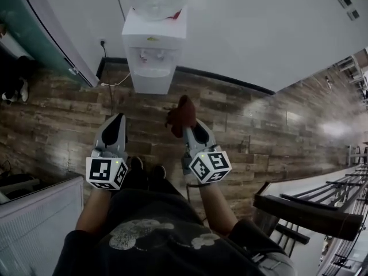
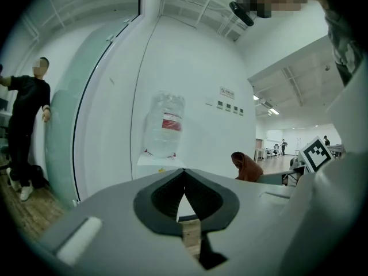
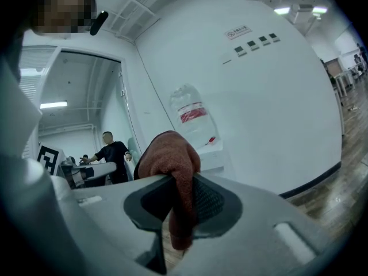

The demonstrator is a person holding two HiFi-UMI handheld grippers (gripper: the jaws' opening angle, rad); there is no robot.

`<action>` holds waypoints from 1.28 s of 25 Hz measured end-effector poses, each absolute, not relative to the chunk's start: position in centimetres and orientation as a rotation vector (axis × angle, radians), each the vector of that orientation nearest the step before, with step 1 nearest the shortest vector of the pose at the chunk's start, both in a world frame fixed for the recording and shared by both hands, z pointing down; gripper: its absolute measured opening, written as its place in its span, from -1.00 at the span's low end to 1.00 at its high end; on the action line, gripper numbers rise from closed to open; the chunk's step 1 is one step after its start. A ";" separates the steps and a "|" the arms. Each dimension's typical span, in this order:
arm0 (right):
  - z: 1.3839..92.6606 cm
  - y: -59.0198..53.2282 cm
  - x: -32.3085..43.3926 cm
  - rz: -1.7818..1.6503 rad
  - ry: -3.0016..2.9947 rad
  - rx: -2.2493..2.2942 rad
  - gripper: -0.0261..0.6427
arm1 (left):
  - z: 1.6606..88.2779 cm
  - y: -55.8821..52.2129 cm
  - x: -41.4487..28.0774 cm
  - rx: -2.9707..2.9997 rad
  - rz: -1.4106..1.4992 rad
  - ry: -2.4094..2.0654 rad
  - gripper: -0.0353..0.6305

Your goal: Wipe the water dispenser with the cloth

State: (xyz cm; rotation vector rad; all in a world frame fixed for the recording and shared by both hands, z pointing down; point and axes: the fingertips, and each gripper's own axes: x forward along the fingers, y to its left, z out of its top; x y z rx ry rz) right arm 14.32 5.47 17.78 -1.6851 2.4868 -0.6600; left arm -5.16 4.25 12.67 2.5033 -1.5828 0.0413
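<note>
Bright, even light falls on the white box-shaped water dispenser [image 1: 153, 56]; far to its right, glare pools on the brown wood-plank floor [image 1: 336, 130]. Both gripper views bow and darken at the corners.

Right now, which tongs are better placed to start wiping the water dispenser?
Right. The right tongs are shut on the reddish-brown cloth, facing the water dispenser; the left tongs are shut, empty.

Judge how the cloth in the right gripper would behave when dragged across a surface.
Probably floppy: the cloth bunches above the shut jaws of the right gripper and a tail droops below. Likely light, since one pinch carries it. Its nubby weave should grip rather than slip.
</note>
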 end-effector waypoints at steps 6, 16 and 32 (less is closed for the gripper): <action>17.9 2.2 12.4 -0.668 2.488 -1.704 -0.74 | 13.9 0.2 -6.3 2.500 0.030 -1.516 -0.84; 16.6 -7.1 5.7 -0.622 2.471 -1.713 -0.74 | 13.7 -9.4 -10.6 2.543 -0.018 -1.459 -0.84; 18.2 -16.6 -4.0 -0.605 2.644 -1.584 -0.74 | 17.2 -17.2 -13.7 2.477 0.042 -1.448 -0.84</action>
